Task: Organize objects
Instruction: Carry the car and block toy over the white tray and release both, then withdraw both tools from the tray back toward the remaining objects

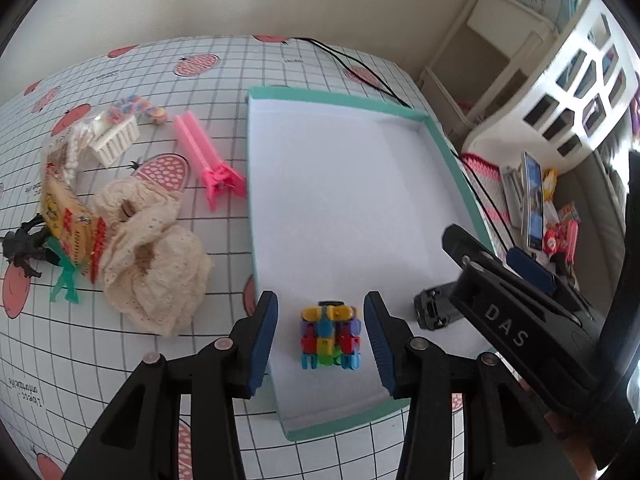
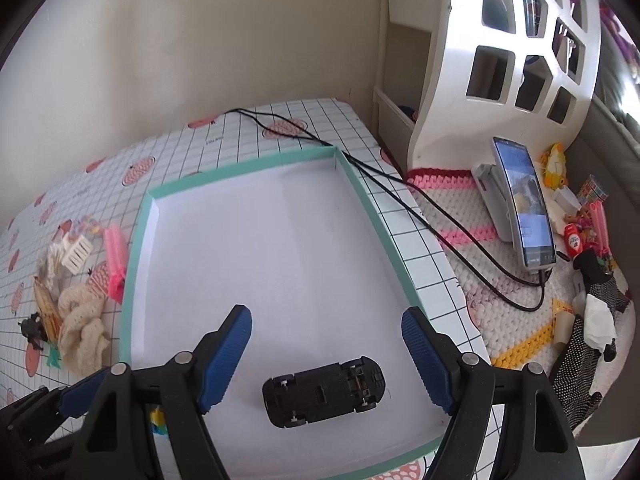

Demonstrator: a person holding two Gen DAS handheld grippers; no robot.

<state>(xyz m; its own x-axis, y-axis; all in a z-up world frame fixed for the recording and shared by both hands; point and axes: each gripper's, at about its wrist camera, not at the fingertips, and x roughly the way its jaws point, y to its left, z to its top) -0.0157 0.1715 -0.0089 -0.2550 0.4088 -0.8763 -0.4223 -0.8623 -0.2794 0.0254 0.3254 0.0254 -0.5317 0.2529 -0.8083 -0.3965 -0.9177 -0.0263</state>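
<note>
A shallow white tray with a teal rim lies on the gridded tablecloth. Inside its near end rests a multicoloured block toy, with my left gripper open around it, fingers apart on both sides and not touching. A black toy car lies upside down in the tray's near right corner; my right gripper hangs open just above it. Left of the tray lie a pink clip, a cream lace scrunchie, a white comb-like piece and a snack packet.
A black toy figure and a green clip sit at the far left. Black cables run over the tray's far corner to a phone on a crochet mat. A white shelf unit stands at the right.
</note>
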